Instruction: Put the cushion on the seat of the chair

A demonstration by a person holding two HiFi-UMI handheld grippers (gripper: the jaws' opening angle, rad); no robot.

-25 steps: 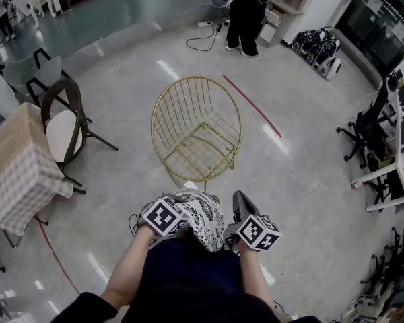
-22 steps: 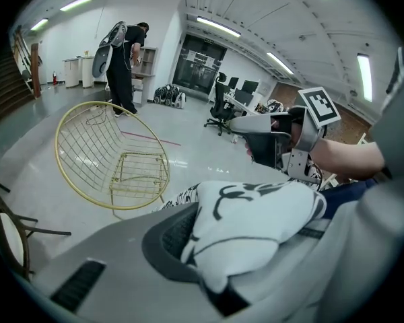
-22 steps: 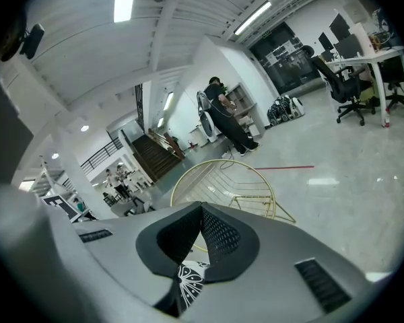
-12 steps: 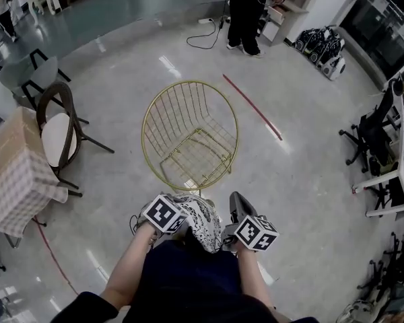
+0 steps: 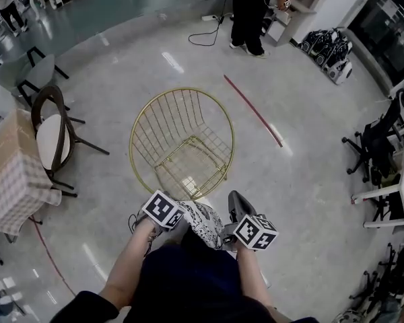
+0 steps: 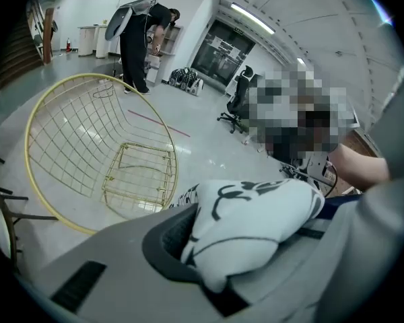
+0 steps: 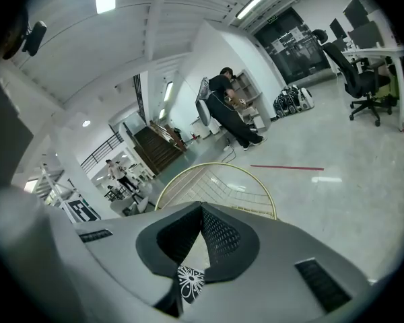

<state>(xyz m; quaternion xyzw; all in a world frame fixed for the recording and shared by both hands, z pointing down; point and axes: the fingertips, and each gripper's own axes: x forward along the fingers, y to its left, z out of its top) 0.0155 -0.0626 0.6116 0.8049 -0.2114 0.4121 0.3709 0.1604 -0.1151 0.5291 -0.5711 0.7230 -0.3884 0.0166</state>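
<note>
the left tongs [image 5: 167, 212] are clamped tight on the white patterned cushion [image 5: 202, 222]. the right tongs [image 5: 237, 207] are almost closed too, with a corner of that fabric caught low between the jaws. the cushion hangs between them, close to the body and just short of the gold wire chair [image 5: 131, 150]. to do this well, carry it forward over the front rim with both grips firm and level, centre it above the seat [image 5: 190, 165], lower it flat, then let go.
</note>
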